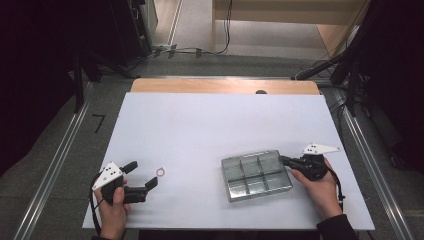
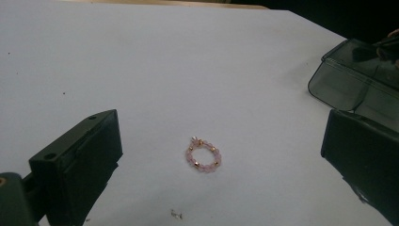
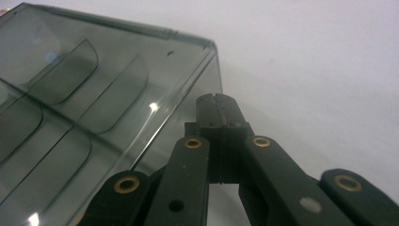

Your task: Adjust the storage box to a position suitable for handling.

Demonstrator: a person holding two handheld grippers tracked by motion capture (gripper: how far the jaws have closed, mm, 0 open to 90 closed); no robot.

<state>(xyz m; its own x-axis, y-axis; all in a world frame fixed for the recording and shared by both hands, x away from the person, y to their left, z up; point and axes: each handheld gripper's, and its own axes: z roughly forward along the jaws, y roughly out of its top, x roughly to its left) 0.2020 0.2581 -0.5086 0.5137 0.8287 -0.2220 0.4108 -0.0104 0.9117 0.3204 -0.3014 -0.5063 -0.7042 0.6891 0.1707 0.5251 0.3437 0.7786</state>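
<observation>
The left gripper [image 1: 141, 178] rests on the white table [image 1: 200, 130] with its jaws spread wide apart, gripping nothing. Just ahead of them, centred between the two jaws, lies a small bracelet [image 2: 203, 154] of pink beads with a few gold ones. The right gripper [image 1: 286, 161] has its jaws pressed together, tips touching the near side wall of a smoky clear compartment box [image 3: 70, 89] whose divided cells look empty. No brand, label or writing is readable anywhere.
</observation>
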